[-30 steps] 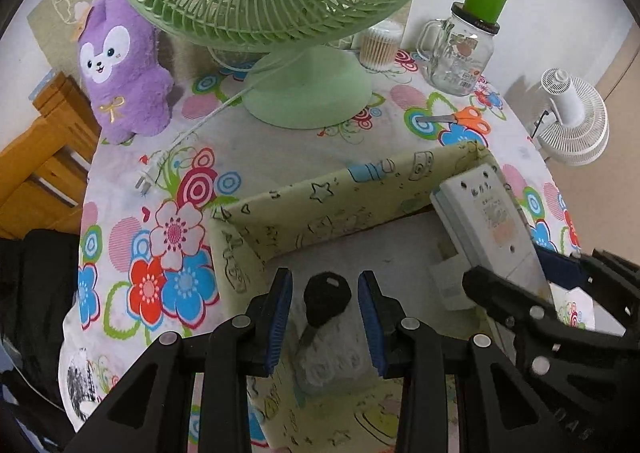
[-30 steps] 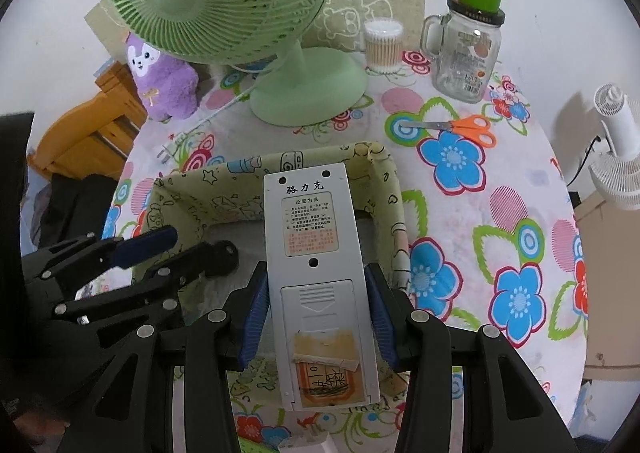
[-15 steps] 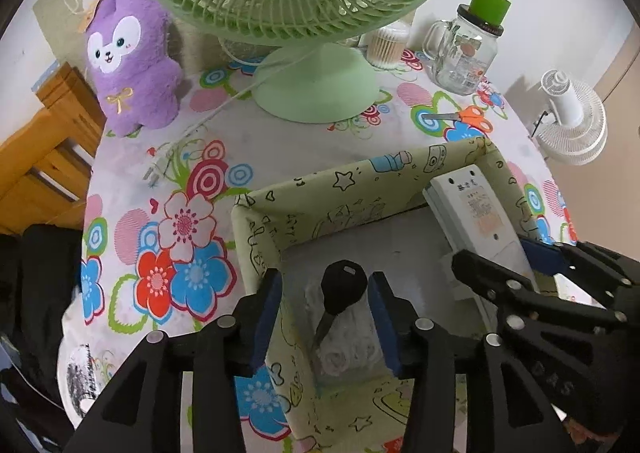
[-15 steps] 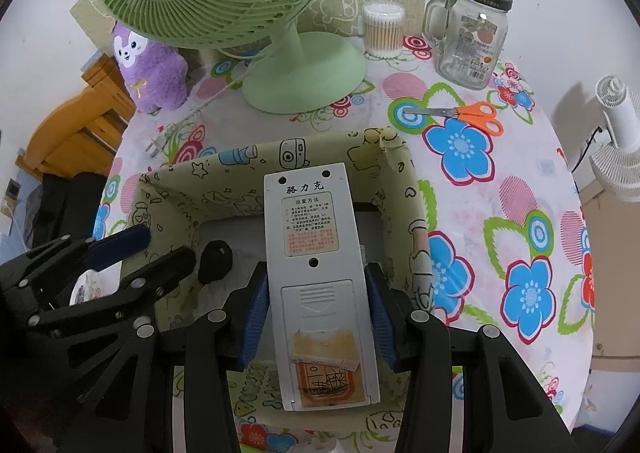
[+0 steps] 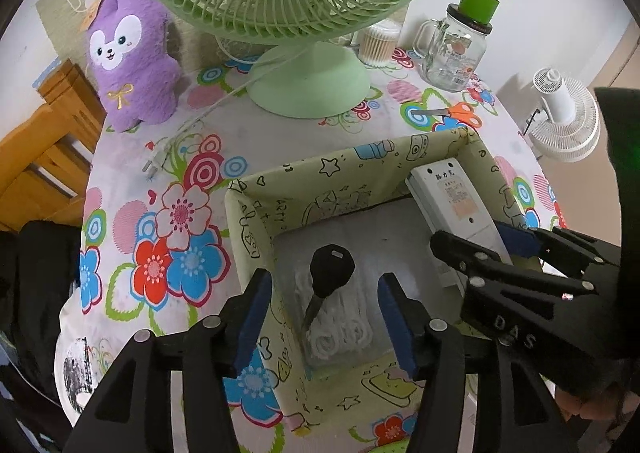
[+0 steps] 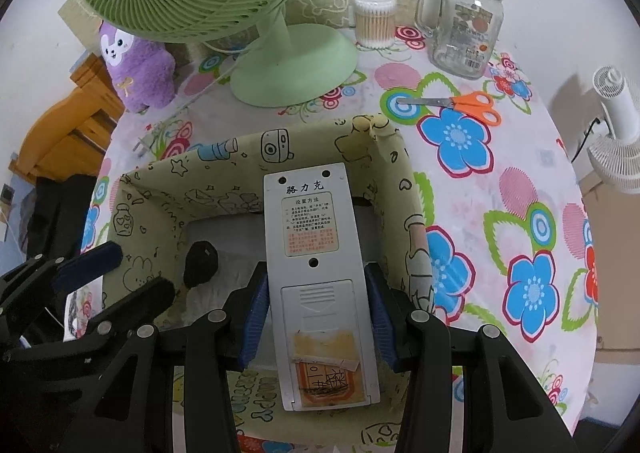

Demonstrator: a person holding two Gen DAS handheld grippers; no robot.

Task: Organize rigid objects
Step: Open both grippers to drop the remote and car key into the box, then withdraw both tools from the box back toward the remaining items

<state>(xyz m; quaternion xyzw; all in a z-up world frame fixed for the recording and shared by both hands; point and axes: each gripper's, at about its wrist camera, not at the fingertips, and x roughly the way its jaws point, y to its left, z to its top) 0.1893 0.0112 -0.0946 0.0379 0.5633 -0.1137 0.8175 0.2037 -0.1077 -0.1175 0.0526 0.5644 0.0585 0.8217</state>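
Right gripper (image 6: 316,321) holds the remote control (image 6: 316,253) by its lower half, blue pads pressed on both long edges; the remote's long axis runs straight ahead along the fingers, far end tipped down over the fabric storage box (image 6: 160,189) and nearer the box's right wall than its left. The right hand is therefore the one positioned for the coming move, judged to be lowering and releasing the remote onto the box floor. Clearance to the right wall looks tight, so a slight drift could catch the fabric rim. Remote: pale grey, flat, rigid, back face up, printed label near the far end, battery cover near the pads with a yellowed taped patch below it. Left gripper (image 5: 324,317) hangs over the box's left side, jaws just having been opening, now parted and clear of the black key (image 5: 330,273), which lies between them on white padding on the box floor, head pointing away, blade toward the camera. Key and remote are apart; the box stands on the floral tablecloth (image 5: 176,221)
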